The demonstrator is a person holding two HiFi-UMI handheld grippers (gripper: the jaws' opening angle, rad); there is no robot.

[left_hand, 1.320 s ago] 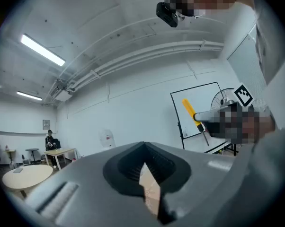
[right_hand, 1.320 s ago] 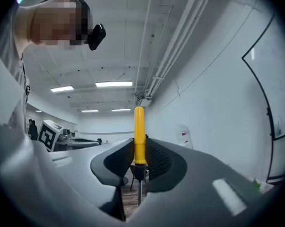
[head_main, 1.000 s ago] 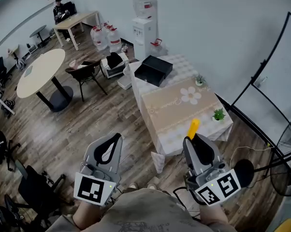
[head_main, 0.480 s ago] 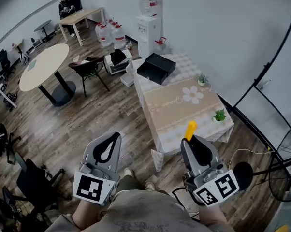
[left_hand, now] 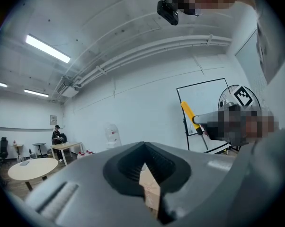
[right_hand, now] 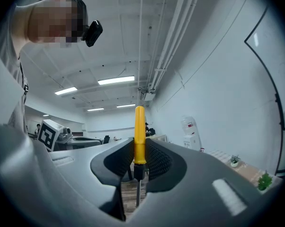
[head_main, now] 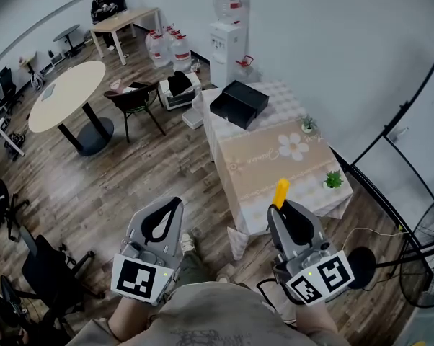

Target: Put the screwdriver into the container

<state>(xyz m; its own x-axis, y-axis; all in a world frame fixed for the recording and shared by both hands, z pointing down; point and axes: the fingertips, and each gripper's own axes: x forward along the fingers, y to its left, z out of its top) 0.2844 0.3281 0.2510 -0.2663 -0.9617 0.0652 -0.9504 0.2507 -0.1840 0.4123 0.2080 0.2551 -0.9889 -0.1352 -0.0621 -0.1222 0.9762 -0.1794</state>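
A screwdriver with a yellow handle sticks up out of my right gripper, which is shut on it. In the right gripper view the handle stands upright between the ribbed pads and the metal shaft runs down below them. My left gripper is shut with nothing in it, level with the right one at the lower left. The left gripper view shows the screwdriver off to the right. A black box lies at the far end of a cloth-covered table, well ahead of both grippers.
Two small potted plants stand along the table's right side. A water dispenser is against the wall behind it. A round table and a chair stand to the left on the wooden floor. A fan is at the right.
The head view has drifted a little, so the room sits slightly further right. Both grippers keep their pose and the screwdriver stays held in the right one.
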